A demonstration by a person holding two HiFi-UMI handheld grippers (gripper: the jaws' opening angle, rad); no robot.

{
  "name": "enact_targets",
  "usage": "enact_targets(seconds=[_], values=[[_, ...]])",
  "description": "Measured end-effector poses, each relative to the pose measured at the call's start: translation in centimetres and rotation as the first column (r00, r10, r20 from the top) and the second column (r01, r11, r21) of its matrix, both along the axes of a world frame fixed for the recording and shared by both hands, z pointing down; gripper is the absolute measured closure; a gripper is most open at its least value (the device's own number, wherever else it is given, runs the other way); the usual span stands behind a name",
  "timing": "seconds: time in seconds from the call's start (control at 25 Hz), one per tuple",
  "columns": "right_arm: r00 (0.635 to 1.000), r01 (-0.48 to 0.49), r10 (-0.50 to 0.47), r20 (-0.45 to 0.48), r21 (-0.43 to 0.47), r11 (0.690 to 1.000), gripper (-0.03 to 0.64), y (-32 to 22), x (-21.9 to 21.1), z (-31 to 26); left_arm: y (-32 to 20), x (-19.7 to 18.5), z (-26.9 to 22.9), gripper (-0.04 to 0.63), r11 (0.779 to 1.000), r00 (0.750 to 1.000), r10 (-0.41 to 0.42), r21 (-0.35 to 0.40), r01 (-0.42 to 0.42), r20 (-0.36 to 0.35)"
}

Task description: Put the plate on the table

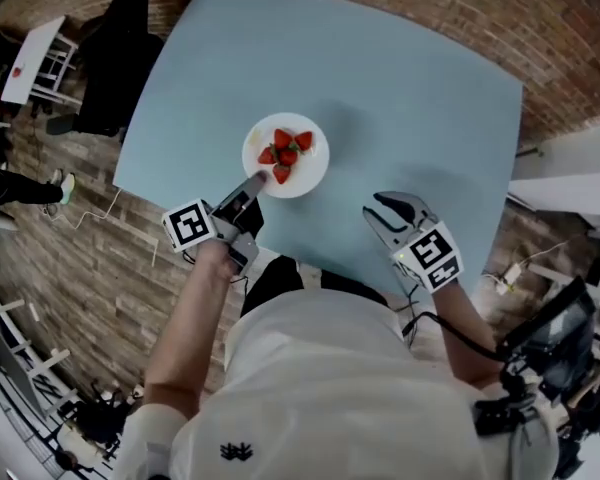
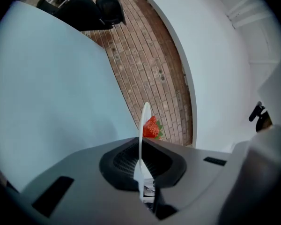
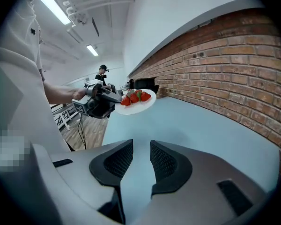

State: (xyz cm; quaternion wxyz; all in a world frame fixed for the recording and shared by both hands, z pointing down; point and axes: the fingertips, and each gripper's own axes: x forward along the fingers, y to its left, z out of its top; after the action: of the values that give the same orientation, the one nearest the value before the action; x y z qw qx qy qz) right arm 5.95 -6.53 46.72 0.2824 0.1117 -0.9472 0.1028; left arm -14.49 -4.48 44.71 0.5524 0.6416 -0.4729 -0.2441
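Observation:
A white plate (image 1: 312,164) carries several strawberries (image 1: 285,152) and hovers a little above the light blue table (image 1: 410,88), throwing a soft shadow to its right. My left gripper (image 1: 258,181) is shut on the plate's near rim. In the left gripper view the plate (image 2: 144,116) runs edge-on between the jaws of the left gripper (image 2: 141,165), with one strawberry (image 2: 151,127) showing beyond. My right gripper (image 1: 373,211) stands open over the table's near right part, holding nothing. The right gripper view shows the right gripper (image 3: 140,153) and the plate (image 3: 143,108) off to its left.
A brick-pattern floor surrounds the table. A black chair (image 1: 120,53) and a small white table (image 1: 30,58) stand at the far left. White furniture (image 1: 570,168) sits at the right. A person (image 3: 102,71) stands far back in the room.

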Motion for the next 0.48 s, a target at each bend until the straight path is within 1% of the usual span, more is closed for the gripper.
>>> enact_targets(seconds=[0.12,0.28,0.48], values=[[0.999,-0.050,0.050,-0.010,-0.015,0.999,0.506,-1.4,0.0,0.5,-3.2,-0.4,1.7,0.588,0.999,0.999,0.043,-0.032,-0.043,0.003],[0.991,-0.133,0.132,-0.027,-0.020,0.991,0.506,-2.6,-0.1,0.8,-7.6,0.0,3.4,0.588,0.991,0.992,0.125,-0.045,-0.126,-0.019],[0.977,-0.211,0.210,-0.043,-0.038,0.977,0.506,-3.5,-0.9,0.6,-11.8,-0.1,6.4,0.588,0.978,0.983,0.178,-0.099,-0.182,-0.048]])
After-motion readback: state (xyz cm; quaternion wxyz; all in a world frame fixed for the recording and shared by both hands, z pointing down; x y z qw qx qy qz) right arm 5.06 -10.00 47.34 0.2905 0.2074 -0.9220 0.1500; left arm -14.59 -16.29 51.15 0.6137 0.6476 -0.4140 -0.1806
